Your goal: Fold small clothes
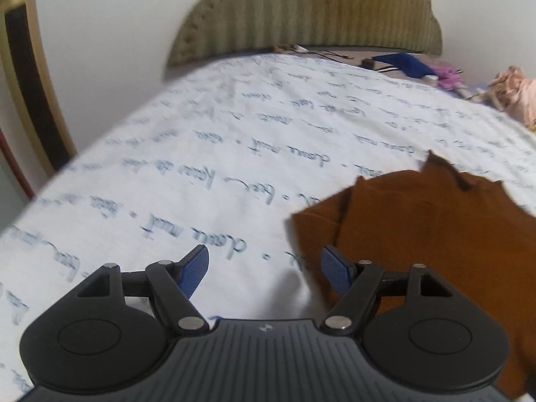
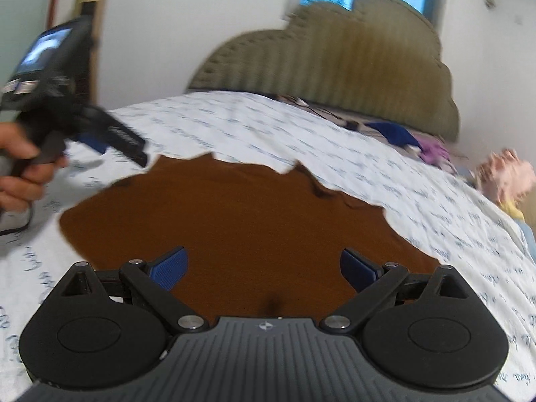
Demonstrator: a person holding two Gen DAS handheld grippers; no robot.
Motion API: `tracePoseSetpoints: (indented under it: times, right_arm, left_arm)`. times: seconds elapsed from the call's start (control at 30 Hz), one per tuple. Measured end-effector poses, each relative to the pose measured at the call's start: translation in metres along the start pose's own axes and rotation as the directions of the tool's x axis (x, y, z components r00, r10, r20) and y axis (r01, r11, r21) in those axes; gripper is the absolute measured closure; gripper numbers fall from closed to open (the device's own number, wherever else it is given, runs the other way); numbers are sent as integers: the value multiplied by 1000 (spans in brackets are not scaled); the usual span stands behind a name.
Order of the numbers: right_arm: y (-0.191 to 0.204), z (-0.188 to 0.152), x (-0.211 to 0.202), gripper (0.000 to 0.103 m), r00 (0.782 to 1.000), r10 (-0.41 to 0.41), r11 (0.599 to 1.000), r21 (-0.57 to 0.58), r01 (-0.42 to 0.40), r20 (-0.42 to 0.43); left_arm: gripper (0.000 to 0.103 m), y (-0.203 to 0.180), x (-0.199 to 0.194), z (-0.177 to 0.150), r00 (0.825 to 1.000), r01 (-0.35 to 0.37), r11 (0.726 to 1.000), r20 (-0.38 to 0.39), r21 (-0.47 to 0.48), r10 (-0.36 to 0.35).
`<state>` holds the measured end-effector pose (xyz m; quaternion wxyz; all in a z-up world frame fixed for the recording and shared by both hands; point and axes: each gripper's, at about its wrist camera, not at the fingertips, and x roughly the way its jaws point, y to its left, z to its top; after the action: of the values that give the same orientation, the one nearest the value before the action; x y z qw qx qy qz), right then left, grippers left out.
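Brown garment (image 2: 234, 221) lies spread flat on the white bedsheet (image 1: 201, 154) printed with blue script, its jagged far edge toward the olive headboard (image 1: 308, 13). The right gripper (image 2: 263, 266) hovers over its near part, jaws spread wide and holding nothing. The left gripper (image 1: 264, 269) hangs at the cloth's left edge, jaws likewise apart and empty; from the right wrist view it appears at the garment's far-left corner, gripped by a hand (image 2: 20, 167). Near the headboard lie a blue cloth (image 1: 405, 63), a purple item (image 1: 447, 77), 1 pink bundle (image 1: 516, 97) and some cables (image 1: 321, 53), well apart from the garment.
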<state>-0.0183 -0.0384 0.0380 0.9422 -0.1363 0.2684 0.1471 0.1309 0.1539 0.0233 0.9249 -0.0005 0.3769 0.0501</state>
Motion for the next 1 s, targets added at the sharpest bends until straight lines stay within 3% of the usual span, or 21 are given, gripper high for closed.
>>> tracePoseSetpoints:
  times: [0.23,1.0]
  right_arm:
    - [7,1,4,6,999,-31,999,-8,31,-18]
    - [23,-2,6,4,1000,-11,999,-51,9,-29]
  left_arm:
    - [29,-12,1,-5,999,-47,998,-6,37,48]
    - [29,-14,11,-6,998,-47,998,-41,44,48]
